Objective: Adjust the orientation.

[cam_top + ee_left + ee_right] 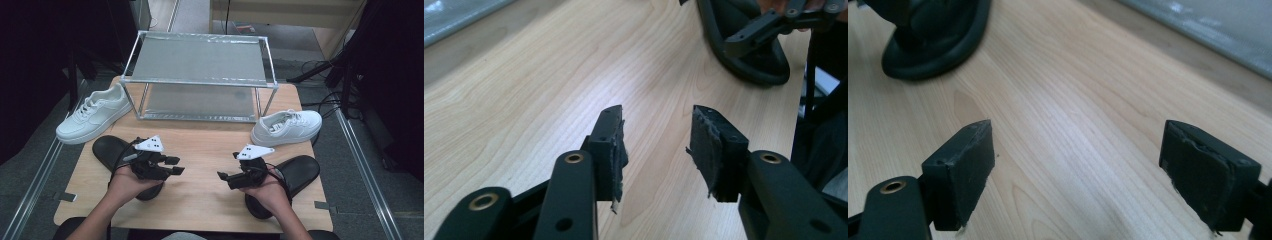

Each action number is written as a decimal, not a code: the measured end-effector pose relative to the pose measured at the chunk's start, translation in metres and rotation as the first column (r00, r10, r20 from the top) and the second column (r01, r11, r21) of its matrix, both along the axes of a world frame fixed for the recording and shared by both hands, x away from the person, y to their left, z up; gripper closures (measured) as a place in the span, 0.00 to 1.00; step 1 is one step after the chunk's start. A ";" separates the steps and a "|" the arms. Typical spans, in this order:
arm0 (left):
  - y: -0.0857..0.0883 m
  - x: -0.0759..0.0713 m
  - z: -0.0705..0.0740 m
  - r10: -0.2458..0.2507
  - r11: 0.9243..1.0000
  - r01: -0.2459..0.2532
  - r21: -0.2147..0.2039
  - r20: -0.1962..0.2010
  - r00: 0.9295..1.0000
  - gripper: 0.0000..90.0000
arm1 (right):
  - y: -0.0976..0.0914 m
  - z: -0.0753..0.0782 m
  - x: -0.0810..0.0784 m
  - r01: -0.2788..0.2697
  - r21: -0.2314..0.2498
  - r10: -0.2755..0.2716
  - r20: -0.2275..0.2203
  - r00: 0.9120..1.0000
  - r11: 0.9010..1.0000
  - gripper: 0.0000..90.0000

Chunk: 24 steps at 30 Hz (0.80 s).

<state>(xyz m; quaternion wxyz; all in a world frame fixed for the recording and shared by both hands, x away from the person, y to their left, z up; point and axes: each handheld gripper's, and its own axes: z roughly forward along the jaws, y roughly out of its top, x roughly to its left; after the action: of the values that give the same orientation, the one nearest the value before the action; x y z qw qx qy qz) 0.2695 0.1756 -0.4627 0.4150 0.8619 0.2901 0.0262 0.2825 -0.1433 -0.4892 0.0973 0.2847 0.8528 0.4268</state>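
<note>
Both grippers, left (175, 166) and right (223, 178), hover over the worktop (200, 145) with jaws released and empty, in front of the rack (200, 75). Black slippers (112, 150) (295, 172) lie under the wrists; trailing cables could snag them during a reach.

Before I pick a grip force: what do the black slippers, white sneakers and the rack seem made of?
Black slippers: apparently moulded rubber or foam, smooth with a dull sheen, no seams visible. White sneakers: likely smooth leather or synthetic, with laces and stitched panels. Rack: shiny metal frame bars with grey, matte shelf panels, possibly mesh or sheet.
</note>
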 end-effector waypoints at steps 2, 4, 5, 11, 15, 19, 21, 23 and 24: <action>0.000 -0.001 0.000 0.006 1.000 -0.006 0.014 0.010 1.000 0.56 | 0.002 -0.001 -0.001 -0.025 -0.008 0.025 0.002 1.000 1.000 0.17; 0.002 0.000 0.000 0.018 1.000 -0.018 0.022 0.016 1.000 0.52 | 0.002 0.001 -0.002 -0.027 -0.006 0.027 0.008 1.000 1.000 0.22; 0.003 0.000 -0.001 0.026 0.999 -0.027 0.020 0.015 1.000 0.50 | 0.001 0.001 -0.002 -0.033 -0.001 0.033 0.011 0.999 0.999 0.27; 0.007 0.003 -0.002 0.042 0.999 -0.042 0.003 -0.010 0.999 0.48 | -0.005 0.003 0.000 -0.033 0.005 0.033 -0.020 0.999 0.999 0.44; 0.007 0.003 -0.003 0.035 0.999 -0.035 0.009 -0.025 0.999 0.47 | -0.007 0.004 0.001 -0.038 0.005 0.038 -0.022 0.999 0.999 0.49; 0.007 0.004 -0.004 0.036 0.999 -0.035 0.015 -0.030 0.999 0.48 | -0.006 0.003 0.000 -0.039 -0.002 0.039 -0.029 0.999 0.999 0.52; 0.007 0.004 -0.004 0.033 0.999 -0.033 0.022 -0.028 0.999 0.49 | -0.005 0.002 -0.001 -0.048 -0.010 0.047 -0.026 0.999 0.999 0.53; 0.007 0.004 -0.005 0.033 0.999 -0.032 0.034 -0.034 0.999 0.49 | -0.005 0.002 -0.001 -0.053 -0.010 0.053 -0.013 0.999 0.999 0.53; 0.007 0.004 -0.006 0.035 0.999 -0.034 0.038 -0.033 0.999 0.49 | -0.005 0.002 0.000 -0.049 -0.006 0.048 -0.016 0.999 0.999 0.53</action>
<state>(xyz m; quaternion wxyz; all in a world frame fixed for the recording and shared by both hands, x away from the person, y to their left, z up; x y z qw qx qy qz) 0.2733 0.1827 -0.4684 0.3933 0.8648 0.3112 0.0243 0.2821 -0.1484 -0.4872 0.0810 0.2670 0.8615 0.4243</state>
